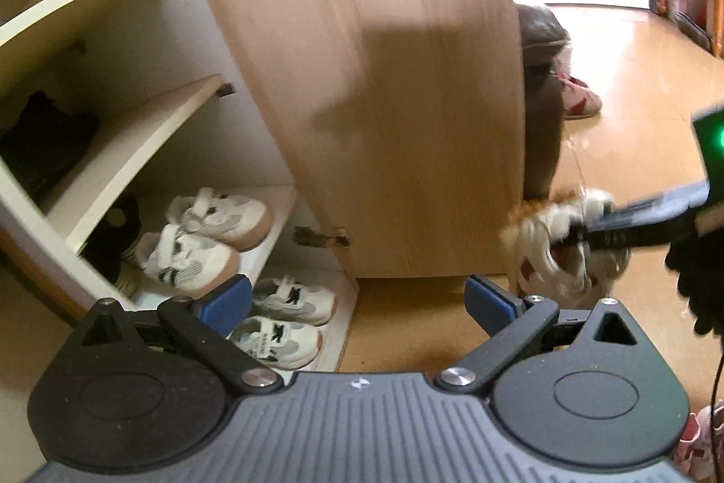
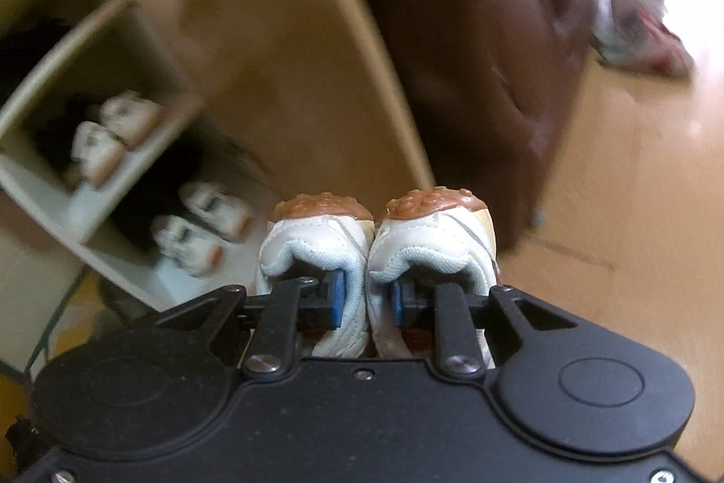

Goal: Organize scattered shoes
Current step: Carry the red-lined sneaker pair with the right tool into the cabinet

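A: Left wrist view first. Left gripper (image 1: pixel 357 302) spread wide, blue pads (image 1: pixel 491 302) well apart, nothing between them. Pointed down at pale cream shoe cabinet (image 1: pixel 135 112) with light wood-grain door (image 1: pixel 384 75) swung open.

B: Shoes inside?

A: Two pairs. White strap sneakers with tan soles (image 1: pixel 212 238) side by side on lowest inner shelf. Second pair of white strap sneakers with dark logos (image 1: pixel 285 320) on base board below, just beyond left pad. Dark, shapeless footwear (image 1: pixel 45 139) on middle shelf; kind not readable.

B: Other hand visible from there?

A: Yes, at right edge. Right gripper (image 1: pixel 588 234) blurred, reaching in from right above honey-coloured wooden floor (image 1: pixel 633 75), carrying pale, tan-soled shoes. Black-gloved hand (image 1: pixel 697 270) behind it. Red-and-white slipper (image 1: pixel 579 98) lying on floor farther back, near brown bulky object (image 1: pixel 540 84) behind door edge.

B: Right wrist view?

A: Right gripper clenched on pair of small white sneakers with knobbly tan soles (image 2: pixel 375 238). Pair squeezed together, heels toward camera, toes pointing away. One blue pad (image 2: pixel 337 297) tucked inside each shoe's collar, inner walls pinched between. Held clear of floor. Background heavily blurred: open cabinet at left with both shelved pairs, door in middle, brown bulky object at upper right.
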A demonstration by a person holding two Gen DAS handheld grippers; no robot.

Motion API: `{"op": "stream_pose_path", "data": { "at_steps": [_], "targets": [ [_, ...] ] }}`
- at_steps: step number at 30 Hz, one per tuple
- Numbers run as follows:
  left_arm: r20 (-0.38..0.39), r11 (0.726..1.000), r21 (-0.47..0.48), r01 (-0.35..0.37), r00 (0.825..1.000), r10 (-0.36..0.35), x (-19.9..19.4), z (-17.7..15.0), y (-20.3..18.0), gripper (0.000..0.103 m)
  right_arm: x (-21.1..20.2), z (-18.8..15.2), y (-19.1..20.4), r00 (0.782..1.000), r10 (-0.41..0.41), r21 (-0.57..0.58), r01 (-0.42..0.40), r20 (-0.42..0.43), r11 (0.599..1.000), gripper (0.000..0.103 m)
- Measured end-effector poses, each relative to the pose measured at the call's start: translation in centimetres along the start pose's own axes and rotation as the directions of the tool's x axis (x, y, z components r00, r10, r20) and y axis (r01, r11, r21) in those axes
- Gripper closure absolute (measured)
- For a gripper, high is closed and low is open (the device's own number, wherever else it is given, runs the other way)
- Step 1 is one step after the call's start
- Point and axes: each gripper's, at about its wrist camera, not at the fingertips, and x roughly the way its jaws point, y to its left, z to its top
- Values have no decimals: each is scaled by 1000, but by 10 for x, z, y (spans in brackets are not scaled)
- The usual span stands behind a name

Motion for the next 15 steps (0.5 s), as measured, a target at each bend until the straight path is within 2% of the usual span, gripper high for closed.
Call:
{"op": "stream_pose_path", "data": {
  "at_steps": [4,8,15],
  "targets": [
    [4,999,-36,-24,1000,24,-7,-4,15,2,-10,46,42,997,75,-98,-71,30,993,82],
    [13,996,-82,-40,999,41,-15,-8,30,2,-16,85,83,992,119,-194,-107,52,975,83],
    [11,991,-126,-50,999,52,-20,-12,45,2,-21,167,184,967,234,-375,-182,99,909,83]
  ]
}}
